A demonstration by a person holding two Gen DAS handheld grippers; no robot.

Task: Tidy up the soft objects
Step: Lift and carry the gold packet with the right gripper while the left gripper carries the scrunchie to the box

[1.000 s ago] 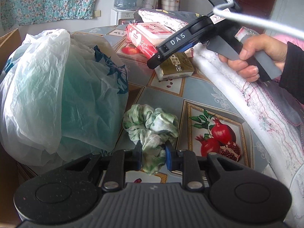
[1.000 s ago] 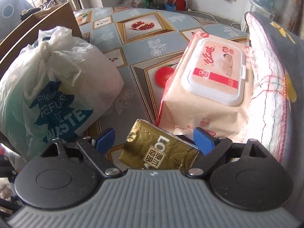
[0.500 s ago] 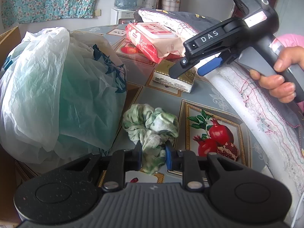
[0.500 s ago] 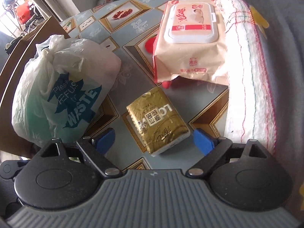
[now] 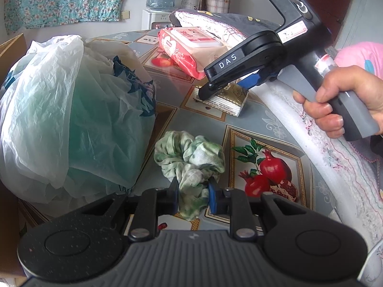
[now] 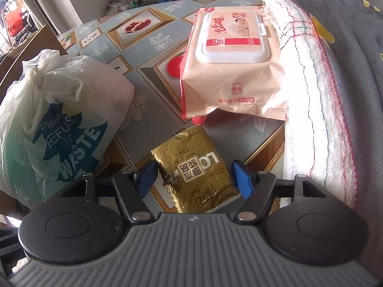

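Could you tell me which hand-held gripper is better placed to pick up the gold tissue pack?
The right hand-held gripper: its closing jaws straddle the tissue pack, while the left hand-held gripper is clamped on the green cloth.

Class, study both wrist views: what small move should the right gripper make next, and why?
Probably finish closing on the gold foil tissue pack. The right gripper straddles it on the patterned tablecloth, its jaws closing, the blue pads at the pack's sides without visibly pressing yet. The left gripper is shut on the green-and-white crumpled cloth, so it is occupied.
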